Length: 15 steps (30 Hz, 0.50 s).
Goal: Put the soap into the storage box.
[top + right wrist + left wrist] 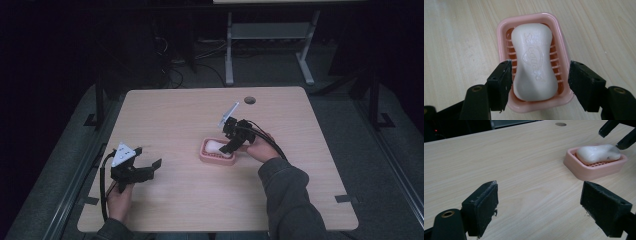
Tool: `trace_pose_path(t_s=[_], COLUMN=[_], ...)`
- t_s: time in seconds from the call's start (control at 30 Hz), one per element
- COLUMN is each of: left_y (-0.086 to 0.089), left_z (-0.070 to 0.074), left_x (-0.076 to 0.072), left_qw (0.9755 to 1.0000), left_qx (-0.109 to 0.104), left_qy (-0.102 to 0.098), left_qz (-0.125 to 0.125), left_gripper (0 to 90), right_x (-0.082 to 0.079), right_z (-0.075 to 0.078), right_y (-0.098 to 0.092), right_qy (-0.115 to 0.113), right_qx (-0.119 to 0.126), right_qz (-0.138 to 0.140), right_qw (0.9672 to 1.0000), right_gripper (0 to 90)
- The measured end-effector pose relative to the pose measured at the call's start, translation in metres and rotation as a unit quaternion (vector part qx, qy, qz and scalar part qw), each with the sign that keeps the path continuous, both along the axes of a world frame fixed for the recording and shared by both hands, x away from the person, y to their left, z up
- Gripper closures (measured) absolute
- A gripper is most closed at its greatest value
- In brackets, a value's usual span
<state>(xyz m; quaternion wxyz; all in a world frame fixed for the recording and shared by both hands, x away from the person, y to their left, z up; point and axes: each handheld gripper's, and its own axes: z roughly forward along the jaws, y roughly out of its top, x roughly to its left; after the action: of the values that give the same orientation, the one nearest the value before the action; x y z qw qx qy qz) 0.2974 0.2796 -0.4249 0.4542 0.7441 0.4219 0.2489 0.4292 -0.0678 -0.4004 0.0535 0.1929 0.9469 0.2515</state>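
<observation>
Both pads of right hand-held gripper point(540, 85) apart around soap point(534, 60) in dish point(564, 52); lift straight toward twelve o'clock, clearing dish rim.

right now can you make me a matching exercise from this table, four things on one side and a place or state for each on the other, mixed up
Things:
1. soap bar
2. soap dish
3. left gripper
4. right gripper

Places or states:
A. pink, resting on the wooden table
B. white, lying in the dish
C. jaws open over bare table, away from the dish
D. jaws open on either side of the soap, pads off it

Pairs: 1-B, 2-A, 3-C, 4-D
</observation>
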Motion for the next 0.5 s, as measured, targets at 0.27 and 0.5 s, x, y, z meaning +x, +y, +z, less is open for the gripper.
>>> trace_pose_path(t_s=[0.27, 0.5], left_y=[0.0, 0.0], left_z=[-0.001, -0.001], left_x=[0.001, 0.001], left_qw=[1.0, 1.0], left_qx=[0.002, 0.005], left_qy=[0.004, 0.003], left_qz=[-0.002, -0.002], left_gripper=[14.6, 14.6], right_x=[-0.004, -0.009], right_z=[0.004, 0.009], right_y=[-0.016, -0.022], right_qy=[0.002, 0.0], right_qx=[0.013, 0.017], right_qz=[-0.017, -0.021], right_qw=[0.9998, 0.9996], right_gripper=[33.4, 30.6])
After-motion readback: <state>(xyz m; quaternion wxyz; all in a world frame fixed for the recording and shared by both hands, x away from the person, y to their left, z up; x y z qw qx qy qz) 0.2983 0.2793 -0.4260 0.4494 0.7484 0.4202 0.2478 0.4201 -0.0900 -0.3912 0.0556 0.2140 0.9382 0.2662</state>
